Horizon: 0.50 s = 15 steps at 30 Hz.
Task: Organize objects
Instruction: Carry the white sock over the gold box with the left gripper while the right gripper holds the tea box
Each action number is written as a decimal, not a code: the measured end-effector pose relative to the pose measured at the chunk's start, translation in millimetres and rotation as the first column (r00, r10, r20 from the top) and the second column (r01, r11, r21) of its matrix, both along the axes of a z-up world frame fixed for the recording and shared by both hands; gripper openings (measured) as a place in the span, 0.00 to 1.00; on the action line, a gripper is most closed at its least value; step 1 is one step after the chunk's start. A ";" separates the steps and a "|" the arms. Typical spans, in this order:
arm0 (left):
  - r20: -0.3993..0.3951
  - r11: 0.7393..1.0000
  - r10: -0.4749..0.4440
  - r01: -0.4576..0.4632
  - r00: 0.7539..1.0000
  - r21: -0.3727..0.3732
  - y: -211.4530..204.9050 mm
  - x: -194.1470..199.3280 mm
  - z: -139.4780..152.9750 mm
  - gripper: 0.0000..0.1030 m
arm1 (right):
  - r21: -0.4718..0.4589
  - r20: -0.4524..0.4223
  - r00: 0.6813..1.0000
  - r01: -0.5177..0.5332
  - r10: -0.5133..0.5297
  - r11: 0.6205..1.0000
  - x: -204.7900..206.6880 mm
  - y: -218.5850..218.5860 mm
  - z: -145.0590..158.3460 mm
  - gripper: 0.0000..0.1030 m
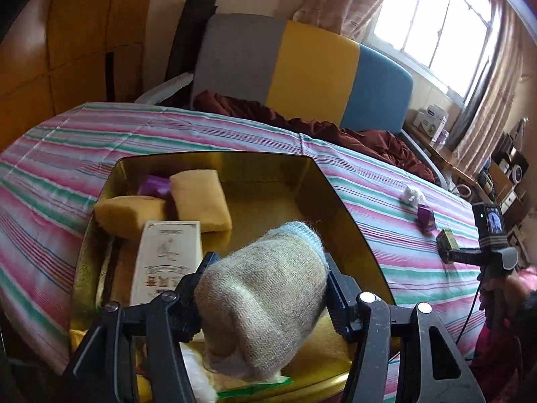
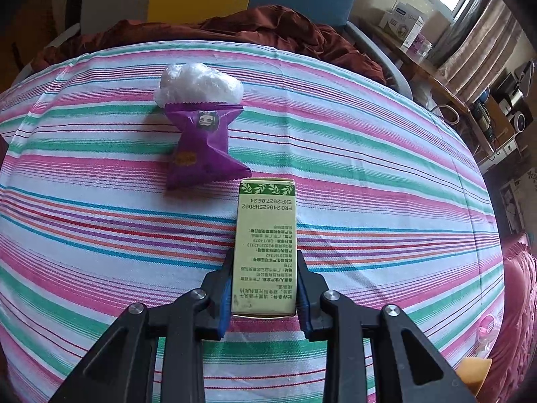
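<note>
My left gripper (image 1: 266,265) is shut on a rolled grey knitted sock (image 1: 265,302) and holds it above a gold tin box (image 1: 339,201) on the striped bed. The tin holds two yellow sponges (image 1: 201,198), a purple packet (image 1: 154,184) and a white carton (image 1: 167,255). My right gripper (image 2: 265,265) is shut on a green box with printed text (image 2: 265,245), which lies on the striped cover. A purple snack packet (image 2: 201,144) and a white crumpled wad (image 2: 198,84) lie just beyond it. The right gripper also shows in the left wrist view (image 1: 470,255).
A striped bedcover (image 2: 369,184) spans both views. A maroon blanket (image 1: 335,131) lies bunched at the grey, yellow and blue headboard (image 1: 312,77). A wooden wardrobe (image 1: 67,50) stands left. A cluttered side shelf (image 2: 470,94) runs under the window at right.
</note>
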State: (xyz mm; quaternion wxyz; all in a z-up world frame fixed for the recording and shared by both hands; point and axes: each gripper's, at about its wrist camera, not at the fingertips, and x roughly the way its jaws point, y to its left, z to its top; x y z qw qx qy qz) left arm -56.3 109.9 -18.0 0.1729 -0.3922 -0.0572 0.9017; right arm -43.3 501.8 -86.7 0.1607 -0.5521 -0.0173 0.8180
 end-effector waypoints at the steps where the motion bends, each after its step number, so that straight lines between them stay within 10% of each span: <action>1: 0.013 1.000 0.021 -0.021 1.000 0.011 -9.6 -3.0 -0.7 0.58 | 0.002 0.001 1.000 -0.001 0.001 1.000 0.1 -0.4 0.2 0.29; 15: 0.110 0.999 0.016 -0.021 0.994 0.041 -2.1 -40.1 -4.8 0.59 | 0.031 0.010 1.000 -0.017 0.017 0.999 2.4 -5.9 0.1 0.29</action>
